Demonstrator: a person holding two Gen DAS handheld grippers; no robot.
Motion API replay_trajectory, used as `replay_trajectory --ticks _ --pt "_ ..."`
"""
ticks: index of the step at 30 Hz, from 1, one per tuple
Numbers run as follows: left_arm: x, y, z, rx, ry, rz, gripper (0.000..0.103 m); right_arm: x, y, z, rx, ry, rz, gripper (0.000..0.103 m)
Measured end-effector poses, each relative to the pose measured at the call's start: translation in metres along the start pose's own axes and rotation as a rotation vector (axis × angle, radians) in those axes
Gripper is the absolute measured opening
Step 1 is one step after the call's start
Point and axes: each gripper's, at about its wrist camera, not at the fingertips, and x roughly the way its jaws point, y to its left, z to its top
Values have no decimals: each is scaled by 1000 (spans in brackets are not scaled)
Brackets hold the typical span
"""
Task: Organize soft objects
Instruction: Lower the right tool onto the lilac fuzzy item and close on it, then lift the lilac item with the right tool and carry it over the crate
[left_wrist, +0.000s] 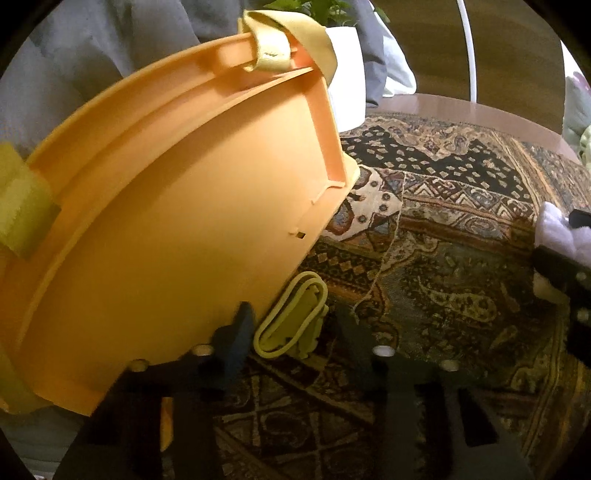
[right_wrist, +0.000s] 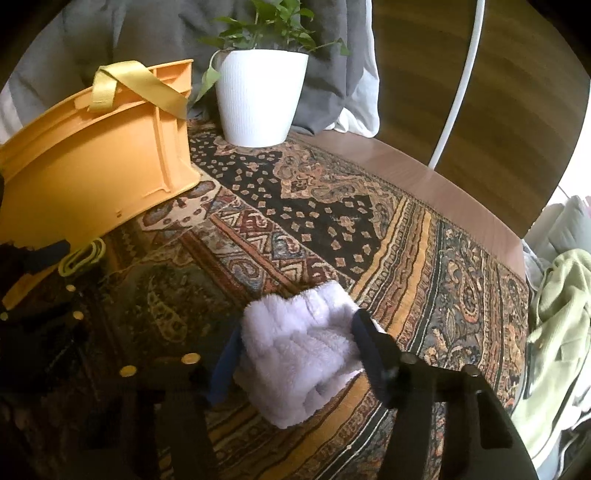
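- Towel (right_wrist: 306, 350): a folded, fluffy white piece lying on the patterned cloth (right_wrist: 369, 236) that covers the tabletop (right_wrist: 424, 173); in the left wrist view only its edge shows, at the far right (left_wrist: 554, 232).
- Right claw (right_wrist: 295, 354): its two dark fingers (right_wrist: 369, 350) sit on either side of the towel and press into the pile, gripping it.
- Strap clip (left_wrist: 291, 321): a small yellow-green loop with a buckle, resting on the cloth just beside the bin's lower corner.
- Left claw (left_wrist: 295, 332): the clip lies between its fingers; the left finger (left_wrist: 236, 332) is close against it, the right finger stands a little apart, so whether the pads actually press on the clip cannot be told.
- Bin (left_wrist: 166, 203): an orange plastic container, tilted, filling the left of the left wrist view; it also shows at upper left in the right wrist view (right_wrist: 92, 177).
- Ribbon (right_wrist: 144, 85): a yellow band draped over the bin's top rim.
- Pot (right_wrist: 258, 96): white, ribbed, upright on the cloth behind the bin, holding a leafy plant (right_wrist: 273, 22).
- Green garment (right_wrist: 561, 321): bunched at the right edge, beyond the tabletop.
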Motion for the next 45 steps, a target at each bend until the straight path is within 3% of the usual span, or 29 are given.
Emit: replay_trajectory --ticks 4,9,22,32,45 --pt "0 -3 1 14 4 -1 38 -2 -1 1 -15 -2 -1 39" --pt "0 -7 1 32 -2 9 36 -7 0 4 -41 -9 8 29" --pt "-35 1 14 -42 -93 0 34 -40 1 13 -73 -92 56 28" --pt "-89 13 20 -182 -144 -7 34 -73 -8 23 -92 -183 146 29" --pt "-163 18 11 -322 -190 115 34 -122 -19 34 -176 -334 274 28"
